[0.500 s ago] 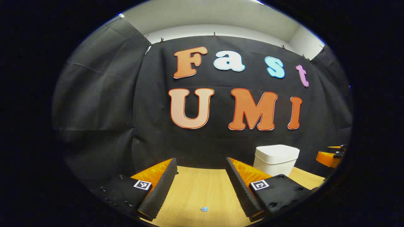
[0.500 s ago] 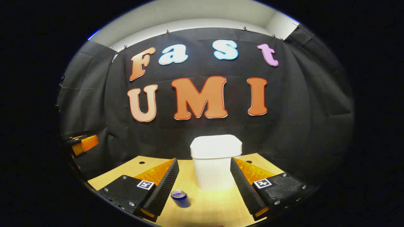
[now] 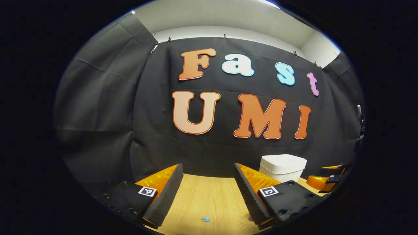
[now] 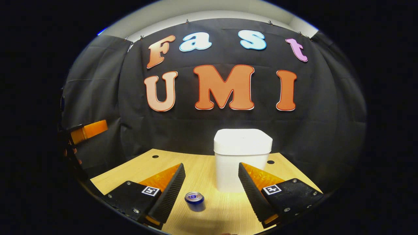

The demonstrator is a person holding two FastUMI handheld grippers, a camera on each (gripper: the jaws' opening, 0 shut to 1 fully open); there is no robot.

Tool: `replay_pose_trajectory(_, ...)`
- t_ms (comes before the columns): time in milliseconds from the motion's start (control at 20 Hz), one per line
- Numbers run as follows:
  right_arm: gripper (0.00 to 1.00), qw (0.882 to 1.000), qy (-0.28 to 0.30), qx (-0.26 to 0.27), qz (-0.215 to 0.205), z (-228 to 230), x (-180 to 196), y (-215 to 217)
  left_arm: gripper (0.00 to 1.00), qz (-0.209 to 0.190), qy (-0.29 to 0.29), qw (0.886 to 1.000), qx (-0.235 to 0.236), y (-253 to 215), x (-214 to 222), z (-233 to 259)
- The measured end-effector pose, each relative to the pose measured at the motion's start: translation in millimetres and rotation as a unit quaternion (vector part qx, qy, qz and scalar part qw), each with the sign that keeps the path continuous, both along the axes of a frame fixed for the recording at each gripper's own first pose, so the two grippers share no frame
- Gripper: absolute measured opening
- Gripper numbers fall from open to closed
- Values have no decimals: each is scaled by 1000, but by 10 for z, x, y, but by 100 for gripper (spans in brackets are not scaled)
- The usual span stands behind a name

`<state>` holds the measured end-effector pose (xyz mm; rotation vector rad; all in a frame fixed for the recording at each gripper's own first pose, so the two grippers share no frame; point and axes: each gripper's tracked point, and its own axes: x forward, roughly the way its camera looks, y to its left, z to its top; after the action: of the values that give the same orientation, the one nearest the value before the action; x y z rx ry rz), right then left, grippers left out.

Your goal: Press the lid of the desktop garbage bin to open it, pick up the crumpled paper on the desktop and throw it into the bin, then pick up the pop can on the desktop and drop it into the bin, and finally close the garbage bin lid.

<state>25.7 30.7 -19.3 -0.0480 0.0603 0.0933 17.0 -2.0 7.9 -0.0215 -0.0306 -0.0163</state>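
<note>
Bin point(image 4: 242, 163) lid point(image 4: 243, 141) not yet pressed, both claws empty and spread wide.

Seen from the right gripper view, the white bin stands at 12 o'clock beyond the right gripper point(image 4: 211, 191), lid down; the pop can point(image 4: 194, 201) stands upright on the desktop point(image 4: 130, 169) at 7 o'clock of the bin, just beside this claw's left finger. In the left gripper view the left gripper point(image 3: 209, 191) hovers over bare wood, bin at 2 o'clock; a small blue scrap point(image 3: 206, 219) lies low between its fingers. Best press, I judge: come down squarely on the lid top with one fingertip, clear of the can.
</note>
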Motion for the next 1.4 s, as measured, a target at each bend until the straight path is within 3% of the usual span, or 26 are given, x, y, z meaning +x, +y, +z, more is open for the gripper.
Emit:
replay_pose_trajectory(100,99,1000,-2,1,-1,25,23,63,100,-4,4,1000,14,-8,84,-36)
replay_pose_trajectory(300,99,1000,3,2,-29,-8,66,170,96,-43,18,999,5,-26,247,-90)
replay_pose_trajectory(350,99,999,1,4,-35,5,58,197,100,-50,20,999,5,-10,267,-79)
replay_pose_trajectory(500,99,999,-3,1,-34,60,67,287,98,-66,30,997,6,48,344,-89)
replay_pose_trajectory(700,99,999,11,-6,-41,46,111,201,98,-39,23,999,-5,284,387,-47)
replay_pose_trajectory(1000,98,998,53,12,-38,-104,101,34,98,-10,15,1000,16,547,259,-46)
replay_pose_trajectory(1200,87,996,54,-8,-64,-70,90,-177,98,-7,17,1000,17,628,261,-45)
replay_pose_trajectory(1250,80,996,55,-8,-70,-57,90,-216,98,-5,15,1000,18,654,264,-32)
replay_pose_trajectory(1400,70,996,48,-9,-78,18,91,-290,98,0,17,1000,17,716,310,-51)
